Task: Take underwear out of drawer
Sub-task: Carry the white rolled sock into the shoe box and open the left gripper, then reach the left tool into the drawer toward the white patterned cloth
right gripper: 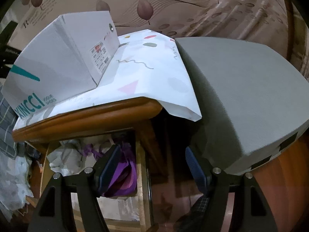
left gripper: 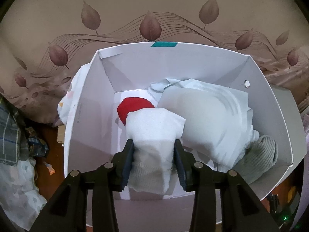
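The landmark is the white box [left gripper: 270, 116], open at the top in the left wrist view. It stands on a patterned sheet [right gripper: 150, 73] spread over a wooden table [right gripper: 87, 119], against a curtain [left gripper: 154, 9] printed with brown leaves. In the right wrist view a grey pad [right gripper: 251, 87] lies on the far side of the sheet from the box. Under the table, below the box, an open compartment holds crumpled pale stuff and a purple bag [right gripper: 123, 174].

Inside the box a red cloth [left gripper: 133, 108] lies on the floor towards the far wall. Beside it, filling the side of the box with the round metal stud, is a pale blue garment [left gripper: 212, 119] heaped over a flat grey sheet, with a grey ribbed cloth [left gripper: 260, 154] pushed into the near corner on that side. These heaps crowd the white piece from that side; the opposite side of the box floor is bare.

The white underwear [left gripper: 154, 135] is above the near half of the box, its folded end reaching over the red cloth. The left gripper [left gripper: 154, 164] has it between both dark pads, which press on its flanks, so it is gripped.

The right gripper [right gripper: 152, 166] hangs outside the box, before the table's edge, jaws spread wide with nothing between them.
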{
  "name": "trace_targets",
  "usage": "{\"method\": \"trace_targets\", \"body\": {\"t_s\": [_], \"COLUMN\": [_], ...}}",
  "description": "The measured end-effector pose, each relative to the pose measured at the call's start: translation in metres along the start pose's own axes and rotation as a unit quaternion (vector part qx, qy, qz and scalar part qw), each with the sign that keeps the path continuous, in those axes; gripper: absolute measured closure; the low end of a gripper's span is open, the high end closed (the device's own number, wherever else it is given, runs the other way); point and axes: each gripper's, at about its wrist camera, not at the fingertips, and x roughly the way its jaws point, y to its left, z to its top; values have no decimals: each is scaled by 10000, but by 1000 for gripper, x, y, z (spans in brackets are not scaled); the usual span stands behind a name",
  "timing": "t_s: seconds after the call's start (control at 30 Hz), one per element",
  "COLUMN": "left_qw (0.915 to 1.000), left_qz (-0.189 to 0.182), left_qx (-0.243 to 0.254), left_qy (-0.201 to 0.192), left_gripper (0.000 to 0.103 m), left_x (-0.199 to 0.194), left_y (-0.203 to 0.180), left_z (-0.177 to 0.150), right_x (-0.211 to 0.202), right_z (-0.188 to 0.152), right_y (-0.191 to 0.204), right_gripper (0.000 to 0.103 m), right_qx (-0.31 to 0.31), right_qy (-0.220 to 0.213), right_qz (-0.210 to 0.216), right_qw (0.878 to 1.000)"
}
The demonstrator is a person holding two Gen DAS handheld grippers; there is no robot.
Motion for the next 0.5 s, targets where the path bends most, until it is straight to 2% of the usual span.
{"method": "trace_targets", "body": {"t_s": [0.13,0.2,0.3,0.5], "left_qw": [10000,9998,9994,9964], "left_qz": [27,1,-31,-94], "left_qx": [-28,-58,39,23], "left_qy": [-78,-168,-336,-845], "left_gripper": [57,47,39,37], "left_x": [-2,-6,-17,-62], "left_y": [0,1,-2,2], "left_z": [1,-1,-4,-21], "right_x": [0,0,0,3], "right_z": [-2,-2,-3,-3], "right_y": [10,13,14,10], "right_gripper": [31,31,31,31], "right_qx": [-292,-384,-400,-367], "right_qy": [-33,-71,-72,-49], "right_qz": [-92,-120,-107,-246], "right_qw": [9995,9992,9991,9990]}}
